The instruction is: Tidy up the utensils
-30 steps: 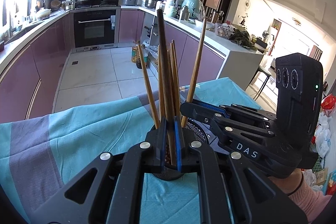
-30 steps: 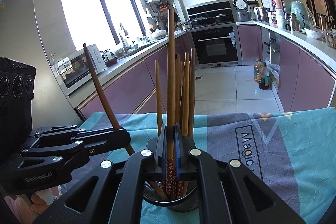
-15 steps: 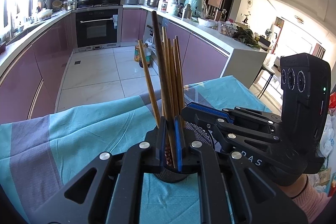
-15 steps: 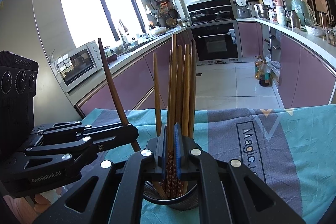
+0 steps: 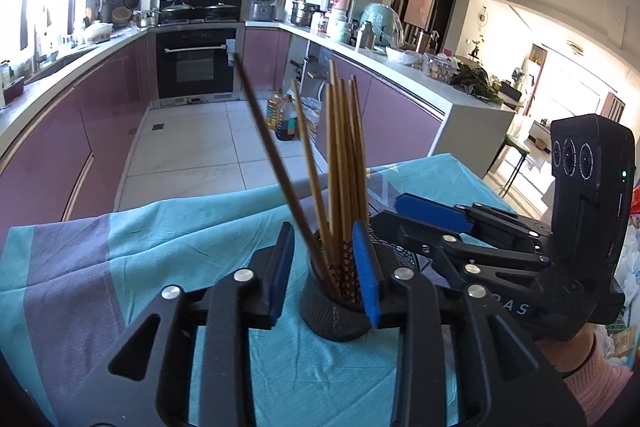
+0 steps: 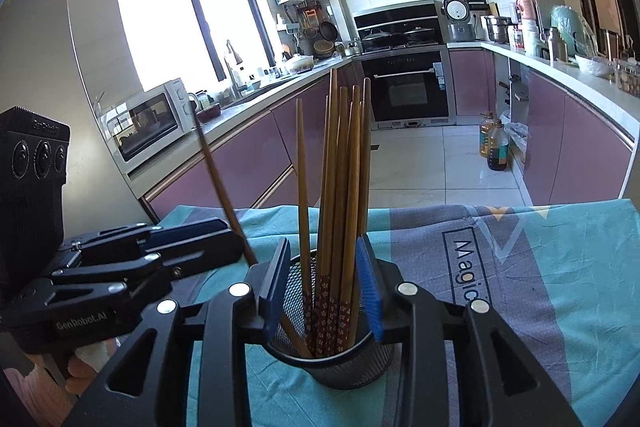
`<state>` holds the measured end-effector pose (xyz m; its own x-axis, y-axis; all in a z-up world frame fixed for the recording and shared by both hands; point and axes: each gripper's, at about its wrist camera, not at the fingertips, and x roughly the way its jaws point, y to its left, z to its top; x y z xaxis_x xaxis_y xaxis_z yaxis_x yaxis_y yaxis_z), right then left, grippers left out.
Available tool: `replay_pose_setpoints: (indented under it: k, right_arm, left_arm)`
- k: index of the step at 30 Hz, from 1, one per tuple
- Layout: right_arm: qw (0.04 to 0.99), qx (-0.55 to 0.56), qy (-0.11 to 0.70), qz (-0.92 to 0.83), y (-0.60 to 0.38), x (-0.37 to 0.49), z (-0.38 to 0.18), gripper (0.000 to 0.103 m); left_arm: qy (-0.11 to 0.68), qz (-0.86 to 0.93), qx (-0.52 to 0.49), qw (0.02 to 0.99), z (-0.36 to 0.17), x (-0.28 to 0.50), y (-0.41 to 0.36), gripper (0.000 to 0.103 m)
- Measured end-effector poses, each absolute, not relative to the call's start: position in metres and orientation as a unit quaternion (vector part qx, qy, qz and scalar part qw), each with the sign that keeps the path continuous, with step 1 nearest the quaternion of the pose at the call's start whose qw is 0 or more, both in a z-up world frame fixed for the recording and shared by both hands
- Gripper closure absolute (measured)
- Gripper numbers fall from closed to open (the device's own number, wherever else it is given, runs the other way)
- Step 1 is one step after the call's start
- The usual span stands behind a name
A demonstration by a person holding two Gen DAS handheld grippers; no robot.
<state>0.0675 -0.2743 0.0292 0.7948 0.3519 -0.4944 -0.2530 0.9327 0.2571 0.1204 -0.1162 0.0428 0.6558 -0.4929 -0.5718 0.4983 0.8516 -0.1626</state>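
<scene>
Left gripper and right gripper both opening, jaws apart, nothing pinched. Chopsticks standing released in mesh holder on cloth-covered surface; likely freed to settle upright together.

A table covered by a cloth carries everything here; the cloth is teal with broad grey-purple bands, and it shows soft creases; in the right wrist view a grey band bears a boxed word beginning "Magic" and small pale and yellow triangle shapes near the far edge; the cloth hangs over the far side of the table, beyond which lies the tiled kitchen floor; directly on the cloth stands one thing, a black mesh holder, round and upright, set on a teal stretch near the front edge; the holder's base rests flat on the fabric.
</scene>
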Motion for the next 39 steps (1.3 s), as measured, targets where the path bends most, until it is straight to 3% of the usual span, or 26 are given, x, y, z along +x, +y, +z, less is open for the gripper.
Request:
replay_pose_setpoints:
  k: [4, 7, 9, 13, 39]
  right_arm:
    - [0.951, 0.070, 0.262, 0.147, -0.270, 0.054, 0.030, 0.037]
    - [0.956, 0.057, 0.251, 0.138, -0.267, 0.043, 0.031, 0.030]
    - [0.959, 0.050, 0.243, 0.134, -0.266, 0.037, 0.032, 0.024]
    - [0.968, 0.030, 0.222, 0.118, -0.260, 0.020, 0.033, 0.008]
    - [0.990, 0.010, 0.130, 0.053, -0.243, -0.045, 0.034, 0.007]
  left_arm:
    - [0.285, -0.250, -0.003, 0.925, 0.043, 0.105, -0.095, 0.050]
    - [0.267, -0.231, -0.001, 0.936, 0.041, 0.091, -0.082, 0.041]
    - [0.253, -0.216, -0.001, 0.943, 0.040, 0.080, -0.070, 0.025]
    - [0.230, -0.184, -0.003, 0.956, 0.039, 0.061, -0.051, 0.007]
    - [0.144, -0.065, 0.001, 0.987, 0.029, -0.023, -0.004, 0.006]
